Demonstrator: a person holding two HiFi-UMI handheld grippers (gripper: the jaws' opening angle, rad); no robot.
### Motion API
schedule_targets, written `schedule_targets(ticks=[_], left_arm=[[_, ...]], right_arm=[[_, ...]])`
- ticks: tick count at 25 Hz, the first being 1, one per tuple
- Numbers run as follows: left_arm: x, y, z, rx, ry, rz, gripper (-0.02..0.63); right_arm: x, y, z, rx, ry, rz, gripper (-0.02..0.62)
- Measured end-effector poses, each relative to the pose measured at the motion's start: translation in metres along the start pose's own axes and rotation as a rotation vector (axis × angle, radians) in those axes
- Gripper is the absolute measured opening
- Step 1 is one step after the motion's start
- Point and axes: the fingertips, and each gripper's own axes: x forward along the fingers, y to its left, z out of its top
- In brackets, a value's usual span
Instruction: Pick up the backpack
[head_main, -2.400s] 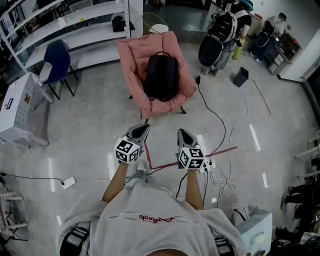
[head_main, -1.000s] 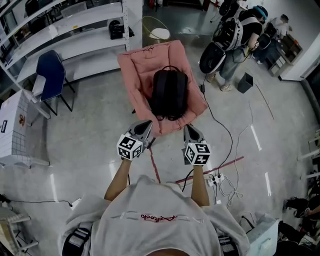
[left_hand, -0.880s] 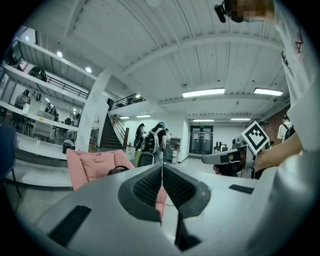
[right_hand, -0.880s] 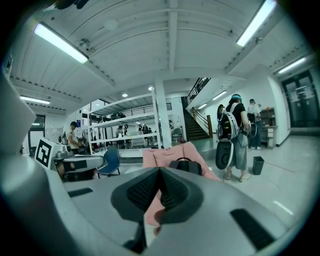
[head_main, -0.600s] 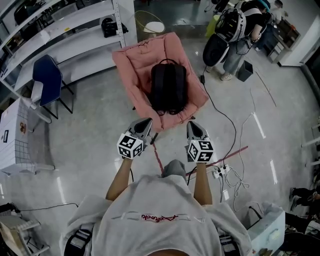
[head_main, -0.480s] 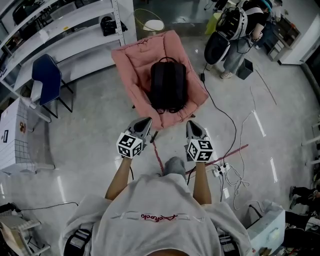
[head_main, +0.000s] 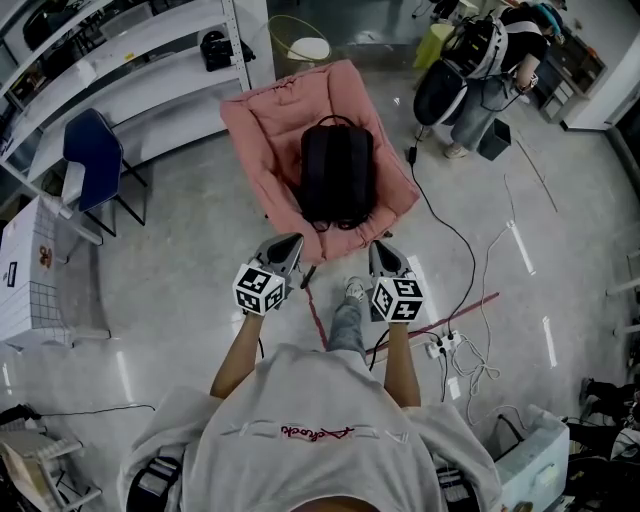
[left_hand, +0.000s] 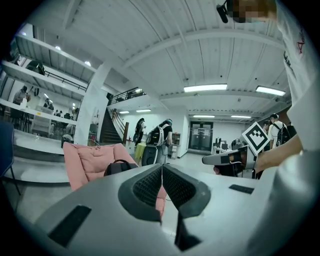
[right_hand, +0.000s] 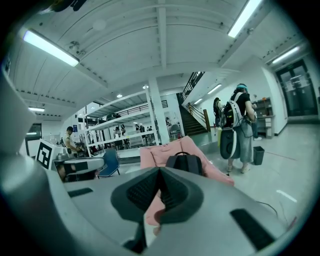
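Note:
A black backpack (head_main: 338, 176) with a top loop handle leans upright in a pink padded chair (head_main: 268, 120) on the grey floor. My left gripper (head_main: 291, 243) is shut and empty, just short of the chair's front edge, to its left. Level with it on the right, my right gripper (head_main: 378, 249) is also shut with nothing in it. In the left gripper view the backpack (left_hand: 119, 167) peeks over the closed jaws of that gripper (left_hand: 162, 170). The right gripper view shows the backpack (right_hand: 185, 163) ahead, above the shut right gripper (right_hand: 159, 173).
A person with a backpack (head_main: 478, 70) stands at the back right beside a small black bin (head_main: 493, 139). White shelving (head_main: 140, 50) runs along the back left, with a blue chair (head_main: 92, 150) before it. Cables and a power strip (head_main: 446, 346) lie on the floor at right.
The person has walked toward the chair, so the chair and backpack lie closer under both grippers. Both grippers stayed shut, side by side.

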Motion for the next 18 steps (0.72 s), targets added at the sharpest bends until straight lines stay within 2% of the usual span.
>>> schedule_targets(ticks=[9, 18], left_arm=[[0.048, 0.029, 0.005, -0.006, 0.018, 0.024, 0.014], [0.117, 0.062, 0.018, -0.025, 0.032, 0.071, 0.014]], right_arm=[[0.046, -0.037, 0.017, 0.038, -0.008, 0.005, 0.018], [0.11, -0.083, 0.049, 0.021, 0.018, 0.046, 0.018]])
